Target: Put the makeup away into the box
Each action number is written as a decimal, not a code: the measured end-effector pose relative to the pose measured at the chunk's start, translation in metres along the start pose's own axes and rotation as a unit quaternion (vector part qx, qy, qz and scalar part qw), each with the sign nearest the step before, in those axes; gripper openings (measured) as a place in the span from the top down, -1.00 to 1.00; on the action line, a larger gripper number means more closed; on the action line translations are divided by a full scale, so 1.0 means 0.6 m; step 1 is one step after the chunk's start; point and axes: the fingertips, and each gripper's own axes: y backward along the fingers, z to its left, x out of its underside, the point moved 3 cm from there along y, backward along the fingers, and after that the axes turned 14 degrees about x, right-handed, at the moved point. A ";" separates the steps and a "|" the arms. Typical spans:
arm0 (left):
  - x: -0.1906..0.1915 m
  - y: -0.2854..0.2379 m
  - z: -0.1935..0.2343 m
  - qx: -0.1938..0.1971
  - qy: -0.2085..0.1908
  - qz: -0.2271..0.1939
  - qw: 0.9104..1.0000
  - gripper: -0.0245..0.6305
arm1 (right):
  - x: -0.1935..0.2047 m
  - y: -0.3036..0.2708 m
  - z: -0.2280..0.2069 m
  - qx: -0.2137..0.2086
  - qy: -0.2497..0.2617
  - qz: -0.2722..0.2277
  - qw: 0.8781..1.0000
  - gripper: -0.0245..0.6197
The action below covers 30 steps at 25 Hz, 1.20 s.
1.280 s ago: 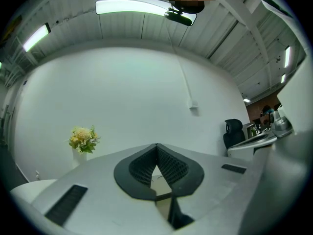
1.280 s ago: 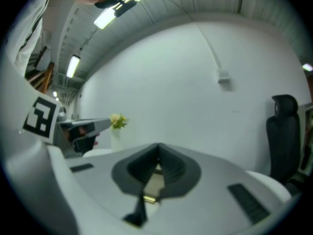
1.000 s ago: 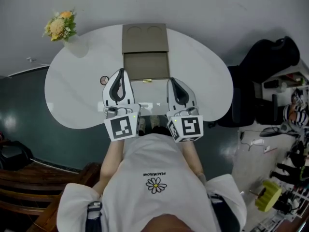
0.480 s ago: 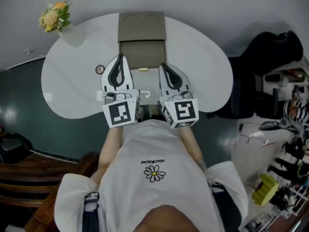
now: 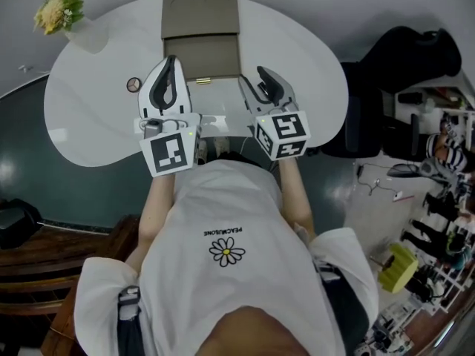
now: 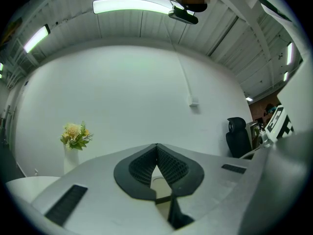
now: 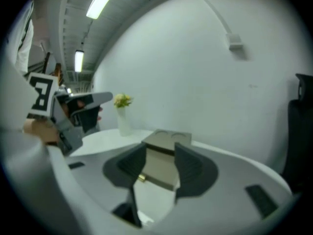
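Seeing the box [image 5: 200, 50] run lengthwise away from me, clasp [image 5: 202, 81] nearest; left gripper [image 5: 169, 60] pinched together, right gripper [image 5: 251, 76] just opening, empty.

Tan box [image 5: 202, 32] with gold front clasp at white table's [image 5: 89, 117] far middle, small round makeup compact [image 5: 133, 84] flat just left, apart.

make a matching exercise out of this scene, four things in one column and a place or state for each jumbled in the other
Things
1. flowers
2. box
3. left gripper
4. right gripper

Place or state
a. jaws apart
b. far left edge of the table
c. jaws together
d. tan, middle of the table's far side

Pairs: 1-b, 2-d, 3-c, 4-a

Note: the right gripper's jaws have just been opening, and they hold nothing; the box only shows through the gap.
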 end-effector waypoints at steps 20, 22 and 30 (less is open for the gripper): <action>0.025 0.006 0.020 -0.005 -0.001 0.021 1.000 0.86 | 0.280 -0.062 -0.127 0.019 0.126 0.252 0.959 0.30; 0.027 0.006 0.022 -0.005 0.001 0.021 1.000 0.86 | 0.289 -0.063 -0.131 0.016 0.124 0.263 0.957 0.30; 0.032 0.007 0.024 -0.006 0.005 0.024 1.000 0.86 | 0.309 -0.063 -0.129 0.010 0.132 0.285 0.949 0.46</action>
